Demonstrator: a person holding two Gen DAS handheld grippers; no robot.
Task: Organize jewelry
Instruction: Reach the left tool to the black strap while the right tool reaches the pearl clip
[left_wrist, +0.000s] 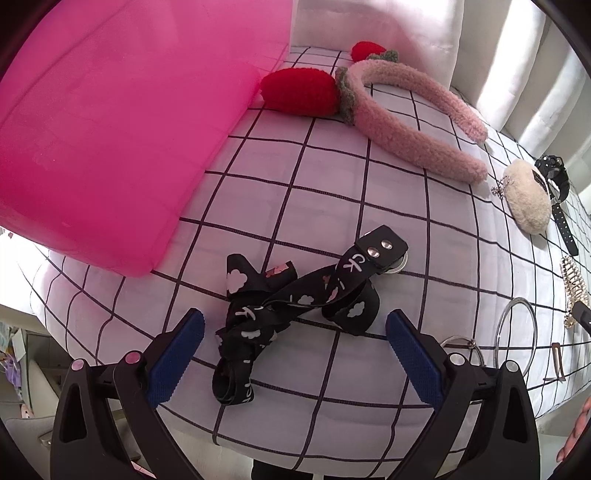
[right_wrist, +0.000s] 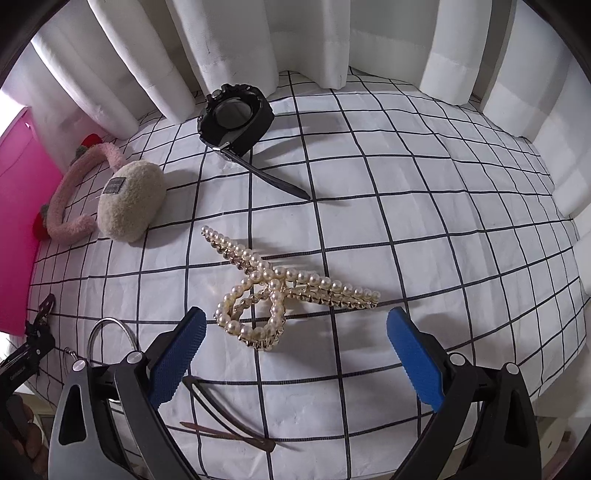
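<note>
Grippers both spread wide, holding nothing: left gripper (left_wrist: 295, 354) hovers over a crumpled black lanyard (left_wrist: 295, 302) beside the pink box (left_wrist: 110, 129); right gripper (right_wrist: 295, 354) faces the pearl hair claw (right_wrist: 280, 295) on the checked cloth (right_wrist: 424, 240); best pinched across its crossed middle, squarely.

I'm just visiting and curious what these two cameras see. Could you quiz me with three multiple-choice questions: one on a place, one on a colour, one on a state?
1. What lies just ahead of the right gripper?
A. pearl hair clip
B. watch
C. fuzzy headband

2. What colour is the big box?
A. blue
B. pink
C. green

3. How do the left gripper's jaws stand?
A. shut on the black strap
B. shut on nothing
C. open

Answers: 1 A, the clip lies just beyond the fingertips; 2 B, its wall is bright pink; 3 C, the blue pads stand wide apart, the strap loose between them.
</note>
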